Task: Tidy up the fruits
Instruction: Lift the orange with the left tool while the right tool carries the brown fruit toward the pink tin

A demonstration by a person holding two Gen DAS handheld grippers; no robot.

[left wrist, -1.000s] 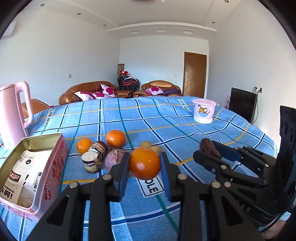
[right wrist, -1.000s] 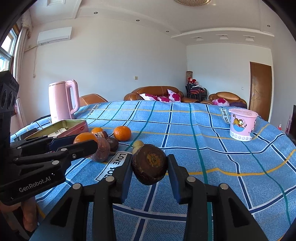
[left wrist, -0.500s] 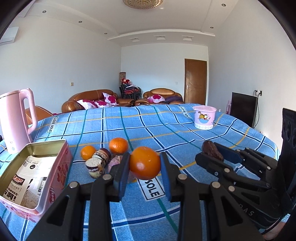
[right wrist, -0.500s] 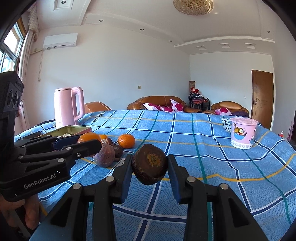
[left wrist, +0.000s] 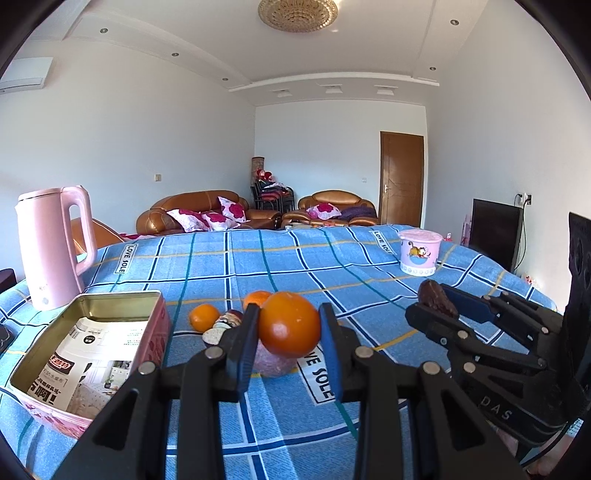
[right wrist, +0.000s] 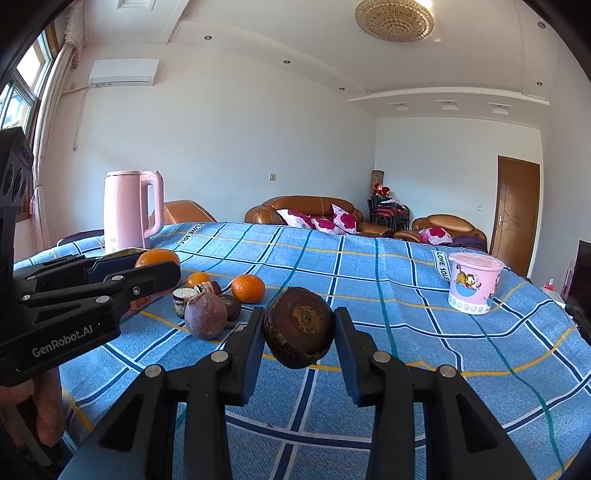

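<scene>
Left wrist view: bare blue tablecloth (left wrist: 280,266) stretches ahead to the far edge; an open tin (left wrist: 92,354) sits left. Left gripper (left wrist: 288,325) clamps an orange (left wrist: 289,324) above the fruit pile (left wrist: 221,321). Right gripper (right wrist: 299,328) grips a dark brown fruit (right wrist: 300,327), cup (right wrist: 474,282) beyond right.

A home living room: brown leather sofas (left wrist: 192,216) with floral cushions, a ceiling chandelier (left wrist: 297,14), and seemingly a television (left wrist: 496,230).
</scene>
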